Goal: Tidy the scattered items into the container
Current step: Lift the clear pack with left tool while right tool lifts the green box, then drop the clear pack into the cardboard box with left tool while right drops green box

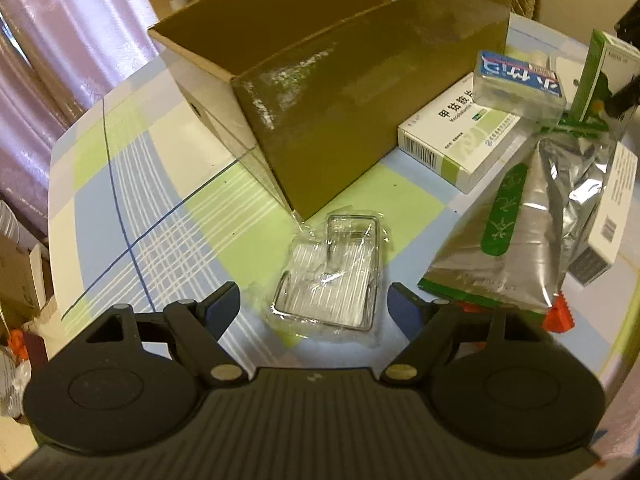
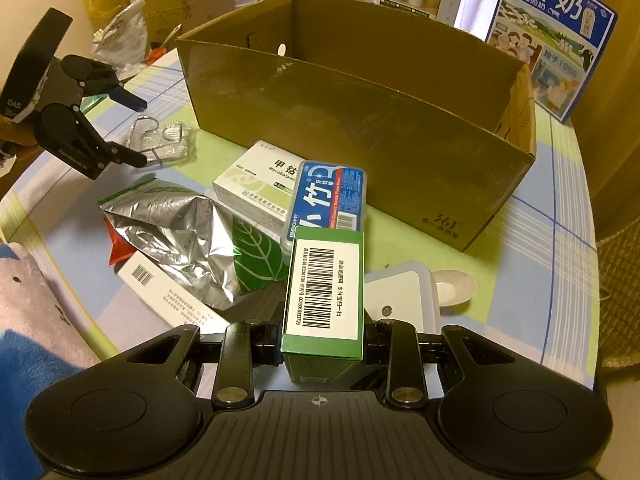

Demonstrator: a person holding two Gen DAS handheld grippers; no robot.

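Note:
My left gripper (image 1: 314, 300) is open, its fingers on either side of a clear plastic packet (image 1: 328, 280) with a wire piece inside, lying on the tablecloth in front of the open cardboard box (image 1: 340, 128). The pads do not touch it. The right wrist view shows the same gripper (image 2: 140, 131) at the left, over the packet (image 2: 164, 140). My right gripper (image 2: 322, 340) is shut on a green box with a barcode label (image 2: 324, 288), held above the clutter before the cardboard box (image 2: 360, 140).
A silver foil pouch (image 2: 192, 236), a white medicine box (image 2: 252, 188), a blue floss case (image 2: 324, 204), a long white barcoded box (image 2: 160, 292) and a white lidded tub (image 2: 404, 296) with a small dish (image 2: 456, 284) crowd the table. A milk carton (image 2: 552, 40) stands behind.

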